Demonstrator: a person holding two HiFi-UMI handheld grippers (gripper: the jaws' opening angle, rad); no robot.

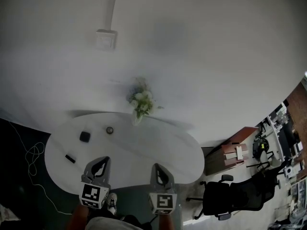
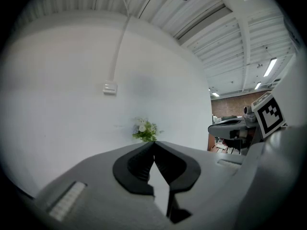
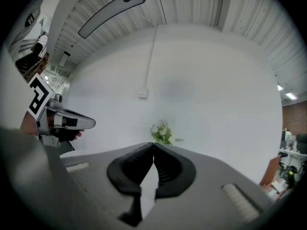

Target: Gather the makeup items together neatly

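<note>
On the white oval table [image 1: 158, 152] lie three small dark makeup items: a square compact [image 1: 85, 137], a round jar [image 1: 110, 130] and a slim stick [image 1: 70, 158] near the left edge. My left gripper [image 1: 100, 163] hovers over the table's near edge, shut and empty, to the right of the stick. Over the near middle hangs my right gripper [image 1: 160, 169], also shut on nothing. In the left gripper view the jaws [image 2: 154, 145] meet at their tips; in the right gripper view they [image 3: 153, 146] do the same. Neither gripper view shows the makeup items.
A vase of white flowers [image 1: 141, 103] stands at the table's far edge against the white wall. A black office chair [image 1: 232, 195] and a brown cabinet [image 1: 232, 155] stand to the right. A white cable [image 1: 31, 157] lies on the dark floor at left.
</note>
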